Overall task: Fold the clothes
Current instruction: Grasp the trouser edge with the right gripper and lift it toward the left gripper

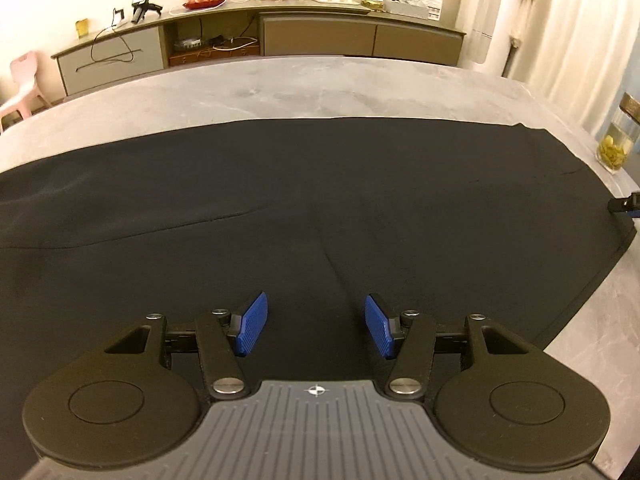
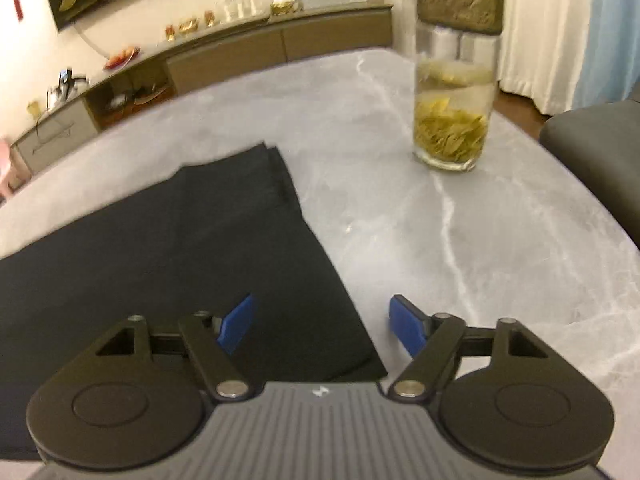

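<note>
From the left wrist view, the black garment (image 1: 280, 200) lies spread flat over the grey marble-patterned bench (image 1: 240, 84), covering most of its near half. Its far edge runs straight across and only a few shallow creases cross the cloth. It looks like a long piece laid out, perhaps already doubled lengthwise, though I cannot tell that for certain. The left hand-held gripper (image 1: 316, 328) hangs over the middle of the cloth with its blue pads (image 1: 252, 322) standing apart and nothing between them. At the right edge of this view a small bit of another tool (image 1: 626, 204) shows near the garment's end; it is probably the other gripper.

From the right wrist view, which is somewhat blurred, the garment's right end (image 2: 224, 216) shows a corner where two layers seem to lie one on the other, which suggests one fold is done. The right hand-held gripper (image 2: 322, 326) is wide apart and empty, its left pad over the cloth's edge and its right pad over bare bench (image 2: 480, 240). A glass bottle with a dark lid (image 2: 456, 92), holding yellow-green leaves in water, stands well apart from the cloth.

As I judge it, the task is at an early or middle stage: the garment is smoothed, neither end is gripped, and the crosswise folds into a compact stack are left.
</note>
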`<state>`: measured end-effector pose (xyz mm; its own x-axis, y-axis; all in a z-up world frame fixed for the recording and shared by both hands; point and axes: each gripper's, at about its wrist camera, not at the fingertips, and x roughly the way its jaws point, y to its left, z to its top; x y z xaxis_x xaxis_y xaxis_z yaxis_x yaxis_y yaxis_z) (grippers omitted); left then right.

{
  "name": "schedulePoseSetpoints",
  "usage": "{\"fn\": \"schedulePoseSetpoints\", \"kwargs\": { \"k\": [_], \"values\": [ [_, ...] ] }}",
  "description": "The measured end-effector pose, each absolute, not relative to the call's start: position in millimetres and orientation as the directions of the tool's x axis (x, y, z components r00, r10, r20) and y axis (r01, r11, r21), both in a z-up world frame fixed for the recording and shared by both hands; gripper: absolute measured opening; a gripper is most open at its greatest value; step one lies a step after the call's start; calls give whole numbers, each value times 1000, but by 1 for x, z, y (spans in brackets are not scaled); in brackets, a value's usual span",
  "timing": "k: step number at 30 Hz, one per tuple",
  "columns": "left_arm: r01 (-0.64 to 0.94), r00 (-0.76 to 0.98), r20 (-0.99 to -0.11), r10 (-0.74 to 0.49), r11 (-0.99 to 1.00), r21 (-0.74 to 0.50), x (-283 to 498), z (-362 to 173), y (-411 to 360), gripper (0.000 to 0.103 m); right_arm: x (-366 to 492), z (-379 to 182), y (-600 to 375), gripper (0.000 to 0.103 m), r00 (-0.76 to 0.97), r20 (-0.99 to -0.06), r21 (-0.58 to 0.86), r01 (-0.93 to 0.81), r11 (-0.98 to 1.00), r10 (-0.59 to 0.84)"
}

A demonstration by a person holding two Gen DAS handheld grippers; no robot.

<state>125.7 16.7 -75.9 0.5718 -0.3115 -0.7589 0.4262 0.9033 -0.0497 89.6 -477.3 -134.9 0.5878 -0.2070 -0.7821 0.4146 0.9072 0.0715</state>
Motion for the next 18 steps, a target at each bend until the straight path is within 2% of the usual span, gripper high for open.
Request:
{"fn": "schedulePoseSetpoints", "kwargs": {
  "k": [1,2,3,4,5,8,13,15,18],
  "values": [
    [425,572,-758,-314,904,-54,125,-76,18,57,90,-135,-475,64,588,-782,61,405,912,-208],
    [426,573,-757,-315,903,-53,125,-75,19,57,90,-134,-472,51,590,-780,55,395,917,-208],
    [426,575,-755,-314,903,-51,124,-76,19,57,90,-133,-469,43,595,-779,51,375,926,-198],
    [425,577,-754,-313,904,-50,124,-75,18,57,90,-132,-464,23,599,-777,47,362,931,-194],
    [423,579,-753,-312,905,-50,123,-75,19,57,90,-130,-460,7,603,-774,43,352,935,-191],
    [409,577,-752,-318,910,-71,123,-74,21,57,90,-124,-446,7,628,-753,16,317,948,-198],
    [339,573,-738,-357,923,-184,136,-67,34,57,78,-88,-392,7,803,-556,-107,187,977,-214],
    [327,574,-725,-379,919,-222,136,-65,38,57,74,-81,-354,7,844,-521,-127,74,989,-130],
    [320,562,-715,-415,907,-275,135,-65,39,57,80,-93,-304,7,811,-585,-136,-67,988,-25]
  ]
}}
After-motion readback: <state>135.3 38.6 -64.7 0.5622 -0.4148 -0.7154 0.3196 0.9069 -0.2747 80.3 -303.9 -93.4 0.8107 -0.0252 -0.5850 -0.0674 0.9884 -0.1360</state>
